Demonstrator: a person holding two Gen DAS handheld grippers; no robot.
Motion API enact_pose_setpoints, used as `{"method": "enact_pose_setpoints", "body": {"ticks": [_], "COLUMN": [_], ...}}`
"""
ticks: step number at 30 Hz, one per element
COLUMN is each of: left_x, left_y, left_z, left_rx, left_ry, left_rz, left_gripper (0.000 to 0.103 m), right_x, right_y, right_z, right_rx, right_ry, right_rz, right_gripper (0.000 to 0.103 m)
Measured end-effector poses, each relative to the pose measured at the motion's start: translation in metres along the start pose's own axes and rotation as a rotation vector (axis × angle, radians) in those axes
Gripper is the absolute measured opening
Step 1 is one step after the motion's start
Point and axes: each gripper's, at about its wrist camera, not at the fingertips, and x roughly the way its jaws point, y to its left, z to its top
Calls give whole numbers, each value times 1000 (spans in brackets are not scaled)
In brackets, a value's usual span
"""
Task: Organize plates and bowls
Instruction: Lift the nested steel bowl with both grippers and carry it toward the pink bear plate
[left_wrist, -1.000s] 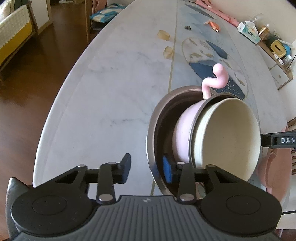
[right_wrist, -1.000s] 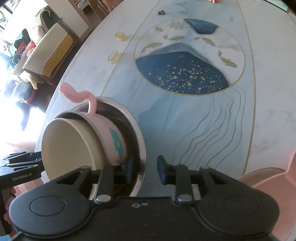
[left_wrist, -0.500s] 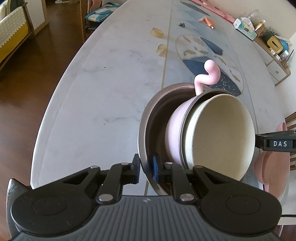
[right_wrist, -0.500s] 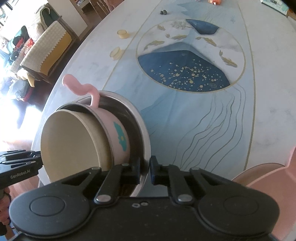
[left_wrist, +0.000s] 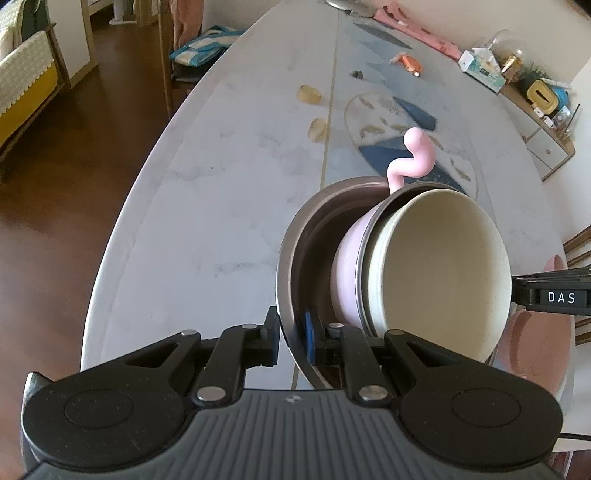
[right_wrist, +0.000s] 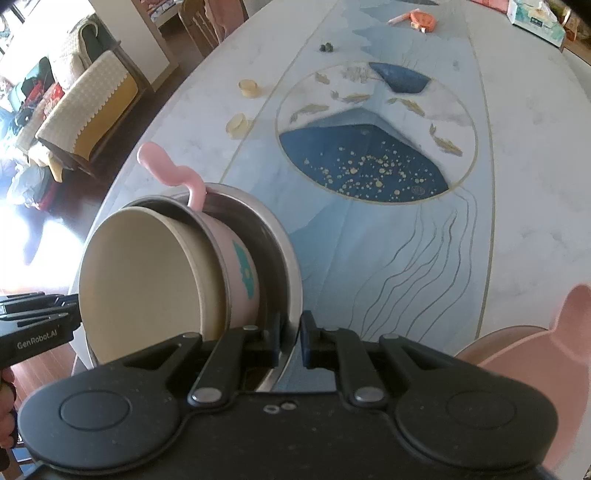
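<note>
Left wrist: steel bowl (left_wrist: 291, 258) rim between tool (left_wrist: 291, 338) pads

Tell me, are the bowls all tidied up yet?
Partly. Done: the cream bowl sits inside the pink bowl, and both sit inside the metal bowl. In hand: the left gripper and right gripper each pinch the metal bowl's rim on opposite sides, tilting the stack. Left: setting the stack down, and a pink plate lies apart on the table.

Matte black grippers, blue-padded fingers (left_wrist: 308, 334), silver pivot screws, ribbed grey housing, white lettering.
</note>
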Motion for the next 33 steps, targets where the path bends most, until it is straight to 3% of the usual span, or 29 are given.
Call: {"method": "enact_pose_setpoints", "body": {"ticks": [17, 27, 33], "left_x": [-41, -40, -32], "left_y": [-55, -132, -188], "left_z": [28, 28, 13], "left_rx": [131, 243, 299], "left_ry": [-24, -21, -5], "left_rz": [-56, -115, -135], "left_gripper": [13, 13, 13], "right_x": [-77, -120, -134], "right_y": [-23, -78, -124], "right_z": [-14, -43, -74], "right_rx": [87, 172, 228], "right_ry": [-114, -162, -164], "right_rz": [-47, -106, -134], "right_gripper": [11, 11, 11]}}
